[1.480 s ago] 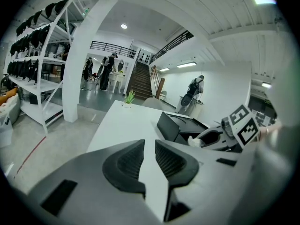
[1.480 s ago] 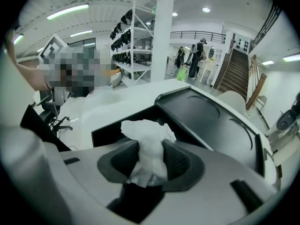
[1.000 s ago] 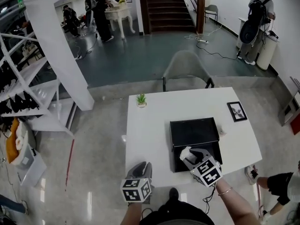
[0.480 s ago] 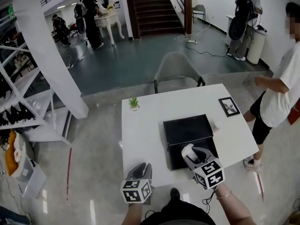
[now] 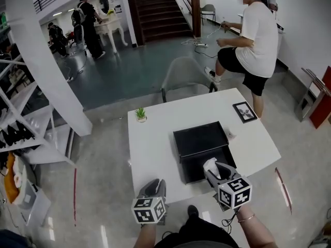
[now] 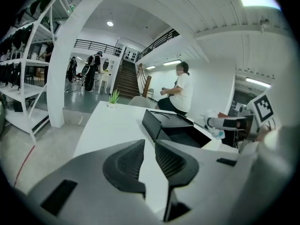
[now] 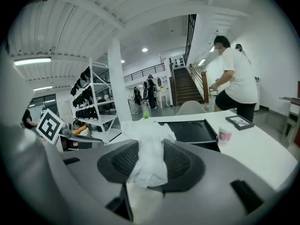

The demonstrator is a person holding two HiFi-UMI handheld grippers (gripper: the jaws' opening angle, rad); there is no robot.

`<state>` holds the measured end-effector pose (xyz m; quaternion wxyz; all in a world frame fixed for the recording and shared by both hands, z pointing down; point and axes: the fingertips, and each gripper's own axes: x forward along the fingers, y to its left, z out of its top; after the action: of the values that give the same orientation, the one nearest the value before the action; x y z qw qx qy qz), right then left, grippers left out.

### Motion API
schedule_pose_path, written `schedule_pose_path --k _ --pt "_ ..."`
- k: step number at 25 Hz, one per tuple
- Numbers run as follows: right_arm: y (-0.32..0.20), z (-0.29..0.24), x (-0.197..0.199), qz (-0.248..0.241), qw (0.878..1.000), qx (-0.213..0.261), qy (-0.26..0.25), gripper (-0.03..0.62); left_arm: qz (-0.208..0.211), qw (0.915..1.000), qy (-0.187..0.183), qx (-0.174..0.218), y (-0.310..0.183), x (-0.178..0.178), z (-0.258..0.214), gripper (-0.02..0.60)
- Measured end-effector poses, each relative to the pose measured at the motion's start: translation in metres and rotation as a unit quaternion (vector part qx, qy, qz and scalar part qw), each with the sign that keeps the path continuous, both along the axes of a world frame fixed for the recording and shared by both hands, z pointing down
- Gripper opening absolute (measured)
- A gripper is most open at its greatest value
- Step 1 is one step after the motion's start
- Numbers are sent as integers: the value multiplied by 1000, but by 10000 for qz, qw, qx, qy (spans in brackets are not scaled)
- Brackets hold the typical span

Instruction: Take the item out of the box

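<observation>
White table (image 5: 154,151), black box (image 5: 200,138), glossy grey floor (image 5: 103,164), staircase (image 5: 155,9) beyond

Crumpled white item (image 5: 209,165) over open box (image 5: 200,138)

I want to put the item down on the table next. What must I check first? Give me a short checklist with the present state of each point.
1. Right hand-held gripper shut on the white crumpled item: ok.
2. Item clear of the black box rim: cannot tell.
3. Bare table right of the box for setting down: ok.
4. Left hand-held gripper empty, jaws slightly apart, away from the box: ok.
5. Small white cup beside the box, apart from the item: ok.
</observation>
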<state>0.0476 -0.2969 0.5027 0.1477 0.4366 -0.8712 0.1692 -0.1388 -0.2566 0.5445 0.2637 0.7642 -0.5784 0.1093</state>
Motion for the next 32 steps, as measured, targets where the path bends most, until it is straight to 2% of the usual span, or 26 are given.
schedule_pose_path --k 20,32 --pt "37 -2 26 498 9984 145 -211 158 186 9998 -76 79 17 12 -3 67" --pt "44 4 37 695 9975 125 -69 155 246 9996 -53 122 16 16 -4 67"
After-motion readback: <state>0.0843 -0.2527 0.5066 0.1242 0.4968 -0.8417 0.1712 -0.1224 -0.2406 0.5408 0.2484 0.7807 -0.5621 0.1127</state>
